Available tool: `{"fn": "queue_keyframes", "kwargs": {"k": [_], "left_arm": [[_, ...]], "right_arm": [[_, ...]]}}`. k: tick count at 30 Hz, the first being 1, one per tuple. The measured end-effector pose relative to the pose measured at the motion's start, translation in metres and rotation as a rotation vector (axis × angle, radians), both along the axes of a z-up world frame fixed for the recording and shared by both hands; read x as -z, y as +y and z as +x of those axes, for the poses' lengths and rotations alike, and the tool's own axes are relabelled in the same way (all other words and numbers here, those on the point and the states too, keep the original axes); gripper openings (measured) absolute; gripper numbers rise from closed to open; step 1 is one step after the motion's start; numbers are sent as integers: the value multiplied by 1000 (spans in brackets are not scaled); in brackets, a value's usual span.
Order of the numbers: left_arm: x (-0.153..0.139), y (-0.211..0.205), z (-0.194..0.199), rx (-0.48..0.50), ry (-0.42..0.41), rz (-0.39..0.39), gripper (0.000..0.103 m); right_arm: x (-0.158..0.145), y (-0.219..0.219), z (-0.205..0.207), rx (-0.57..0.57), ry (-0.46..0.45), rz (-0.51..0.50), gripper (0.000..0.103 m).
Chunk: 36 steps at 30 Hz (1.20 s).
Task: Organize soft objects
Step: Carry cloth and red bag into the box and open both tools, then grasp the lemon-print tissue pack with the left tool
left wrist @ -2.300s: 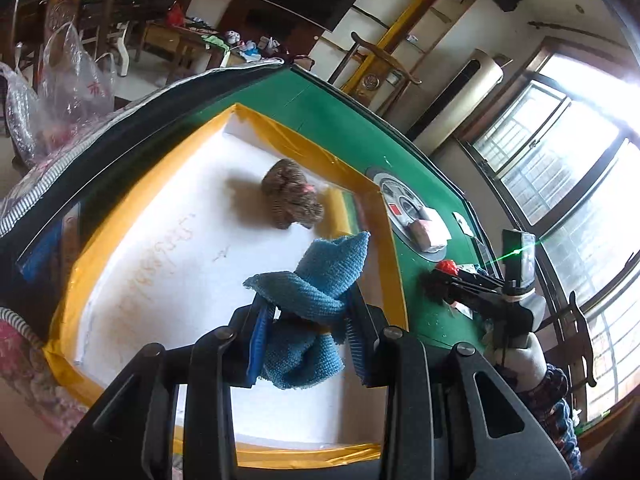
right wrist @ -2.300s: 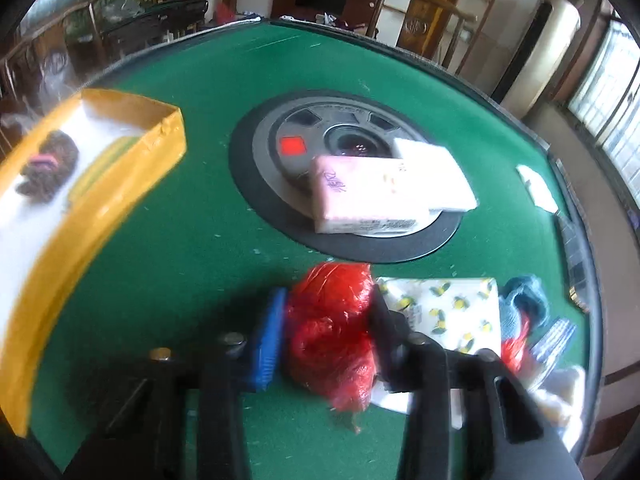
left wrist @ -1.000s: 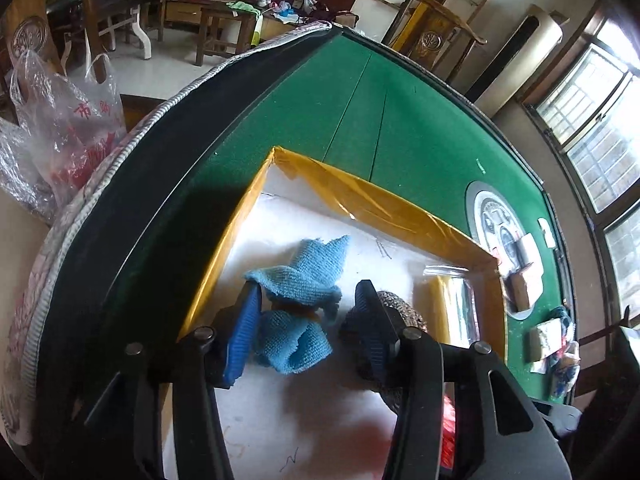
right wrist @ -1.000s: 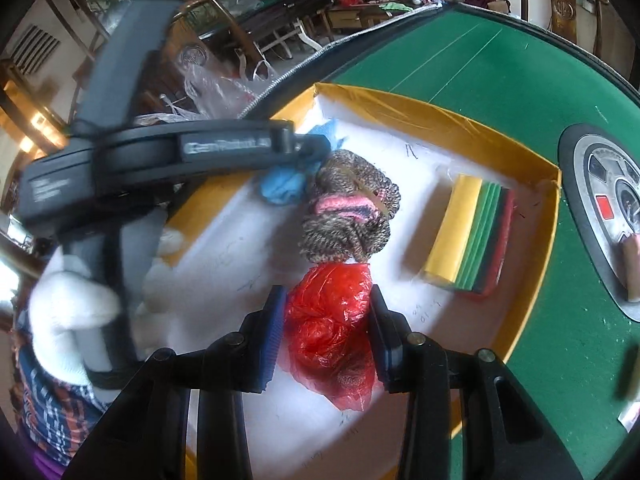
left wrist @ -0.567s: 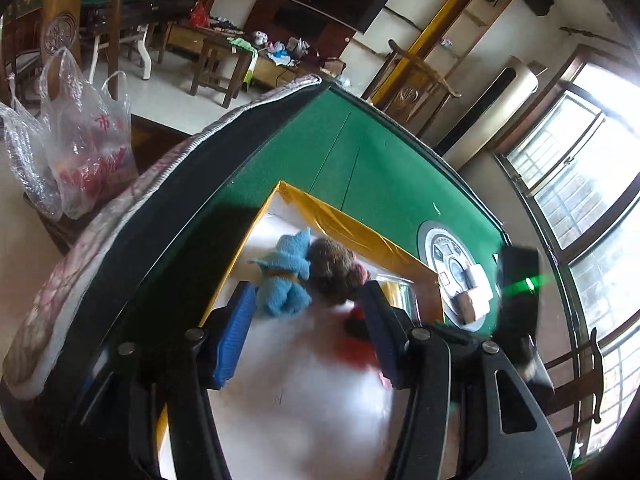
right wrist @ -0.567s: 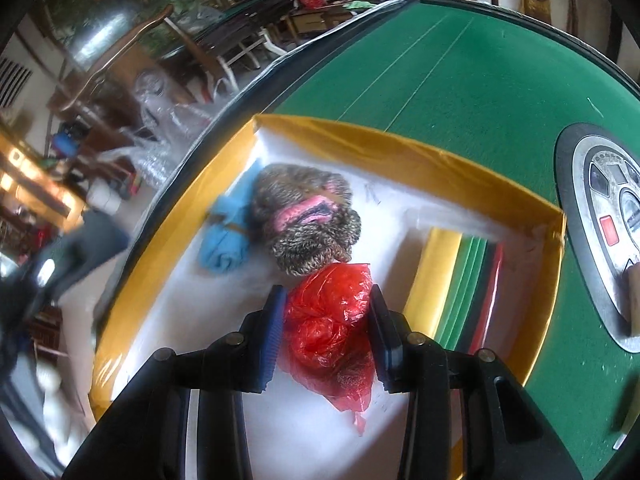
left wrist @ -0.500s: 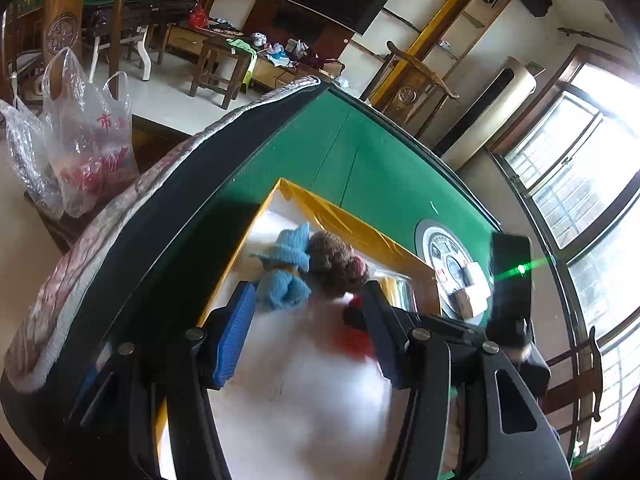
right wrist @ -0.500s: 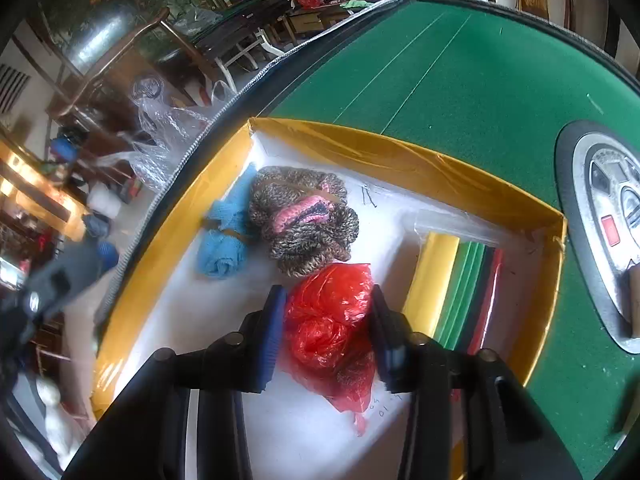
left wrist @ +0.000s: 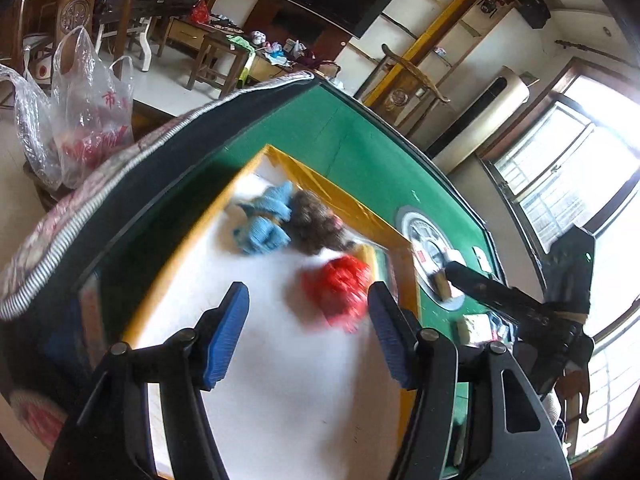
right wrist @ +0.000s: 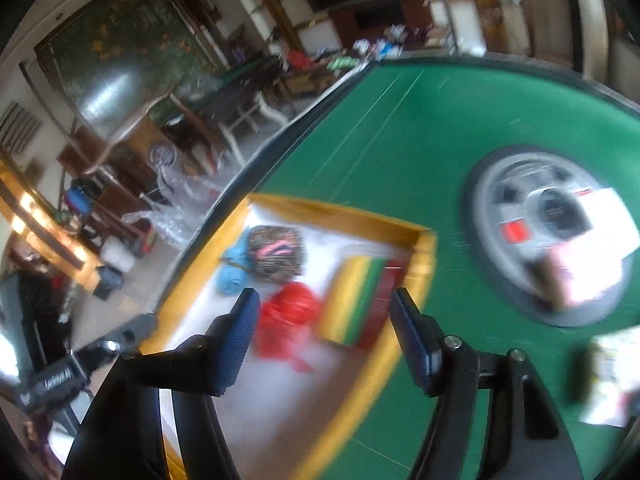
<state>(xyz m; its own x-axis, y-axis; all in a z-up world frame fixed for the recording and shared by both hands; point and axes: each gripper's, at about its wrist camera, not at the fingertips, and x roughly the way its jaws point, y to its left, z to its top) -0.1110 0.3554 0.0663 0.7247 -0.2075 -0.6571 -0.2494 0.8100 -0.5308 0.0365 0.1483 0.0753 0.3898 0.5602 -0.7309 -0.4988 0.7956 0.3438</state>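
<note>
A white box with yellow taped walls [left wrist: 344, 200] [right wrist: 424, 256] lies on the green table. In it lie a blue knitted cloth [left wrist: 264, 220] [right wrist: 232, 268], a brown knitted item with pink trim [left wrist: 316, 224] [right wrist: 276, 256], a crumpled red bag [left wrist: 340, 288] [right wrist: 288, 316] and a stack of coloured sponges [right wrist: 356, 296]. My left gripper [left wrist: 308, 336] is open and empty above the box's near end. My right gripper [right wrist: 326, 340] is open and empty, raised above the red bag and sponges. Both views are blurred.
A round grey disc [right wrist: 532, 208] on the table carries a pink and a white packet [right wrist: 592, 240]. A white patterned packet [right wrist: 612, 376] lies at the right. Clear plastic bags [left wrist: 72, 112] stand on the floor beyond the table's padded edge [left wrist: 80, 208].
My right gripper opened and let go of the red bag in the box, then pulled back and up. My left gripper, open, drew back from the blue cloth.
</note>
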Motion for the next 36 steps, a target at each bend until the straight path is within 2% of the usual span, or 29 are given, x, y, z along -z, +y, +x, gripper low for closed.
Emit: {"fn": "queue_keyframes", "kwargs": {"k": [4,6,7,8,9,10,12,15,20,26,29,31,36], "left_arm": [[-9,-29,-8,42,-38,16,64],[-16,-48,-10,75,-51,41,65],[-20,-61,-10,105,-60,63,65],[-25,-72,-10,130,-70,77,65],[-28,-83,-10,156,-79,90,66],[-31,-94,-11,179,-88,104,67],[-36,-122,-11,231,-105,139,74],[-36,-162,-5,311,-100,172,74],[-17,-232,3,452,-31,237,74],[5,-276,14,530,54,281,74],[6,-290,27,557,79,313,74],[0,-307,45,599,68,372,74],[-2,-350,89,719,-41,543,74]], "right_arm": [[-18,-56,-22,101,-130,-24,66],[-31,-95,-42,172,-244,-35,66],[-38,-110,-51,205,-299,-48,69],[-44,-130,-65,251,-370,-69,80],[-49,-147,-77,298,-432,-87,87],[-51,-163,-86,342,-476,-98,99],[-52,-188,-96,394,-506,-116,102],[-39,-225,-93,455,-427,-154,102],[-4,-276,-95,520,-301,-99,102],[18,-313,-95,579,-245,-31,102],[22,-325,-94,588,-220,22,102],[26,-327,-94,578,-206,34,102],[34,-325,-94,547,-179,43,102]]}}
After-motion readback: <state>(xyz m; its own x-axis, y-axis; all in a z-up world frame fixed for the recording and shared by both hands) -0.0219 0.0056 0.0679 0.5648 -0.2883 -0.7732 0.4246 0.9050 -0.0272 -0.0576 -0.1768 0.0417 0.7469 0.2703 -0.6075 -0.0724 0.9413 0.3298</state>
